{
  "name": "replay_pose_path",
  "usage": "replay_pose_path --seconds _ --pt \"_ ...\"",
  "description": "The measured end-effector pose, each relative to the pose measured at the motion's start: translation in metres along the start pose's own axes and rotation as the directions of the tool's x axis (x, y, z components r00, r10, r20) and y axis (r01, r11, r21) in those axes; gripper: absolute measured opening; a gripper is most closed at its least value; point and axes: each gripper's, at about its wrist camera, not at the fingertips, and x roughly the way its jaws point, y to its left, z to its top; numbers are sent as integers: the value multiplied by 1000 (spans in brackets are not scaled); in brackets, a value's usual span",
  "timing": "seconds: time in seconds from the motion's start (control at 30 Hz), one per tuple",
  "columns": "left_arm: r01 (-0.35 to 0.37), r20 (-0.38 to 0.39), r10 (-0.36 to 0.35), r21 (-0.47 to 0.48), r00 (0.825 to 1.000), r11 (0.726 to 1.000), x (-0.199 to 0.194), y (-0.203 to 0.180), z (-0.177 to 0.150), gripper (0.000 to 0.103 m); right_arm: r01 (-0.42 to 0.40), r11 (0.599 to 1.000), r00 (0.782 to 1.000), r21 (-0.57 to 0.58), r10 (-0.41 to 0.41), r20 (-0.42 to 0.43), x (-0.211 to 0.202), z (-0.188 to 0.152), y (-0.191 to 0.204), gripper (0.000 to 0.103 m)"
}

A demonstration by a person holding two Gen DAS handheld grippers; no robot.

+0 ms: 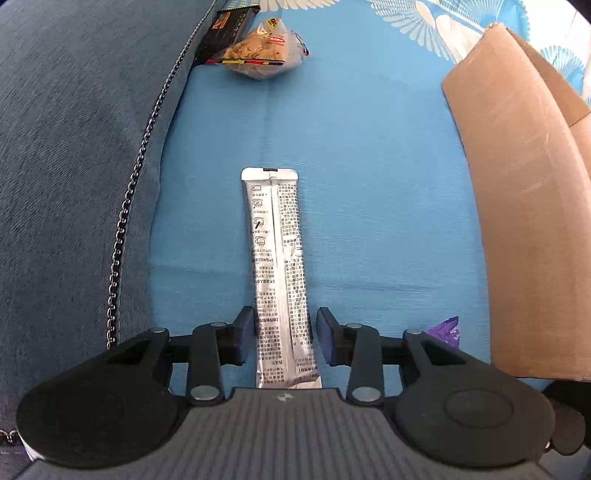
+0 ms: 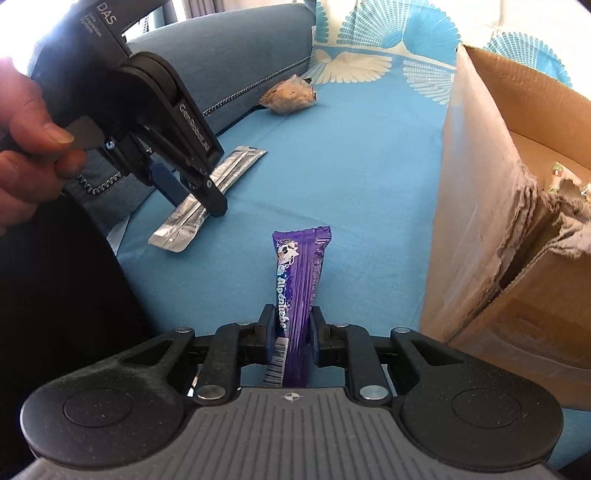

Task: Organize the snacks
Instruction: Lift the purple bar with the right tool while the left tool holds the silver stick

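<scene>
A long silver stick packet (image 1: 277, 266) lies flat on the blue cloth. My left gripper (image 1: 286, 317) straddles its near end from above, open, with a small gap at the right pad. The right wrist view shows that same gripper (image 2: 192, 199) over the silver packet (image 2: 207, 184), held by a person's hand (image 2: 29, 129). My right gripper (image 2: 293, 312) is shut on a purple candy stick (image 2: 299, 273), which points forward just above the cloth. Its purple tip (image 1: 447, 330) shows at the right of the left wrist view.
An open cardboard box (image 2: 480, 221) stands on the right, its near corner torn, with snacks inside; its wall (image 1: 517, 221) is close beside the left gripper. A clear snack bag (image 1: 262, 51) and a black packet (image 1: 225, 29) lie far off by the blue cushion (image 1: 74, 147).
</scene>
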Motion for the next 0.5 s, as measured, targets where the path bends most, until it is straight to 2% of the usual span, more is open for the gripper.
replay_pose_path --seconds 0.2,0.5 --pt "-36 0 36 34 999 999 6 -7 5 41 6 1000 1000 -28 -5 18 -1 -3 1 22" --pt "-41 1 41 41 999 998 2 -8 1 41 1 1000 1000 -21 0 17 -1 -2 0 22"
